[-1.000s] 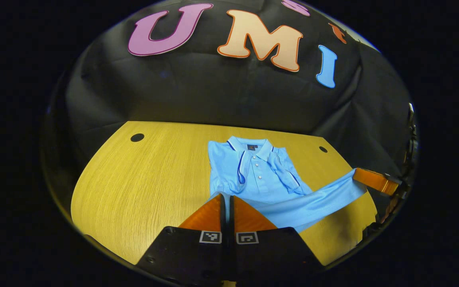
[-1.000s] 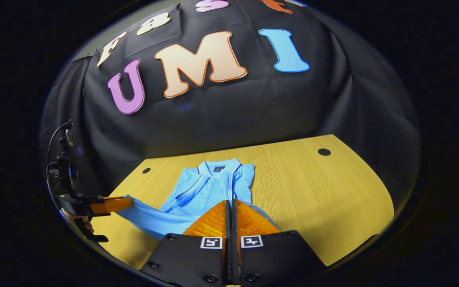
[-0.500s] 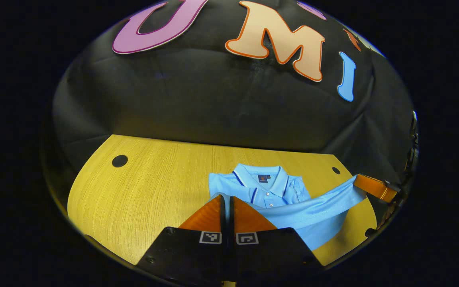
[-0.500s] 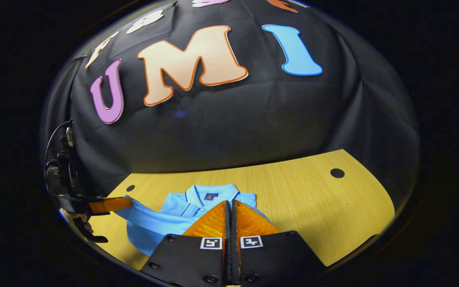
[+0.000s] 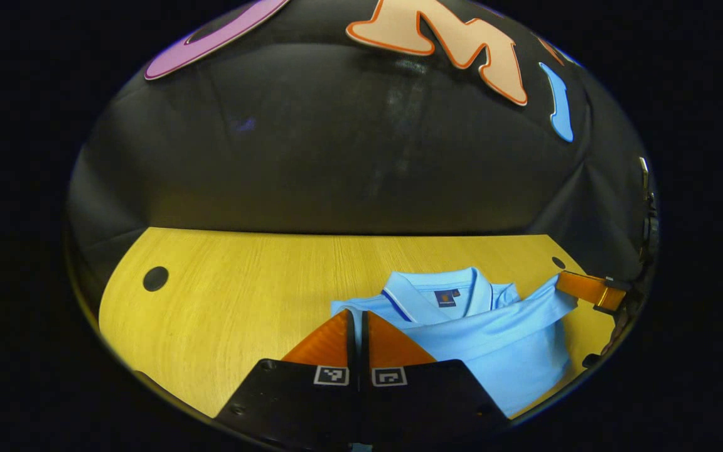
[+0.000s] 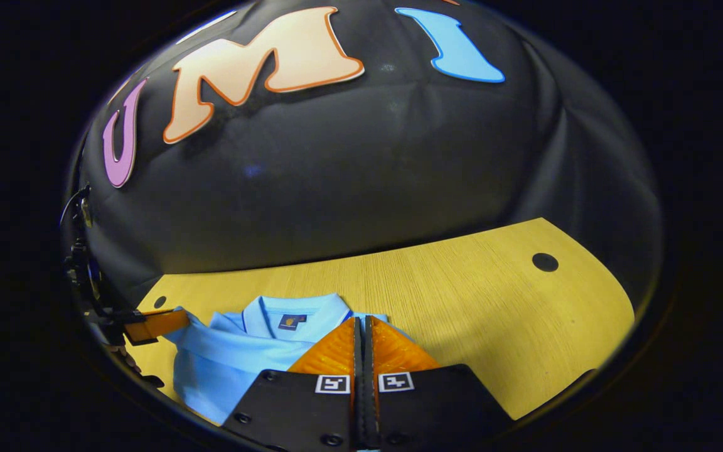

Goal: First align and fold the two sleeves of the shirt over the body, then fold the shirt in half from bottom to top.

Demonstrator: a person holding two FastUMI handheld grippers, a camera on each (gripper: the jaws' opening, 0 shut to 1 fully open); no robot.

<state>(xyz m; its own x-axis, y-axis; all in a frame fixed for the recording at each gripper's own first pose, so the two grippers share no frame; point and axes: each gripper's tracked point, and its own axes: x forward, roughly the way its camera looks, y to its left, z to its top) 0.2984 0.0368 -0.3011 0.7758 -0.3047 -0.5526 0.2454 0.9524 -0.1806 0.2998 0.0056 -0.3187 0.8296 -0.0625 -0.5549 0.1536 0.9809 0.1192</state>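
Shirt (image 5: 493, 339) hem pinched by both grippers, over collar (image 5: 437, 295); table (image 5: 242, 295) w/ holes.

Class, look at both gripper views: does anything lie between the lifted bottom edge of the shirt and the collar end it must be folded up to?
Nothing visible does. Both the left gripper and right gripper pinch the shirt, whose hem already reaches the collar; the table beyond is bare wood.
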